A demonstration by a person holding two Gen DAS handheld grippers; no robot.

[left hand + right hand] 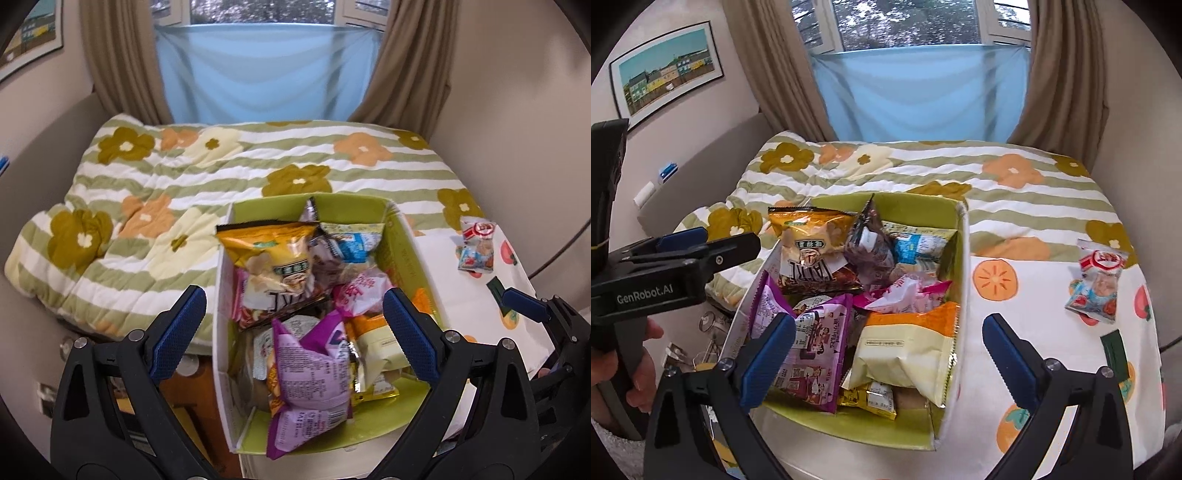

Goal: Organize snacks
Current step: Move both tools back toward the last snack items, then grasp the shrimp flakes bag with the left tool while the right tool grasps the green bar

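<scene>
A green-lined cardboard box [400,236] [916,212] sits on a table and holds several snack packets: a yellow chip bag [273,251] [809,236], a purple packet [310,369] [812,350], a pale yellow and orange packet [908,343]. One red, white and blue snack packet [476,245] [1097,280] lies alone on the tablecloth to the right of the box. My left gripper [295,328] is open and empty above the box's near end. My right gripper [890,362] is open and empty over the box's near right corner.
The white tablecloth with orange fruit prints [1034,332] covers the table to the right of the box. A bed with a flowered striped quilt [221,166] lies behind. The table's left edge drops to the floor [184,387]. Curtains and a window are at the back.
</scene>
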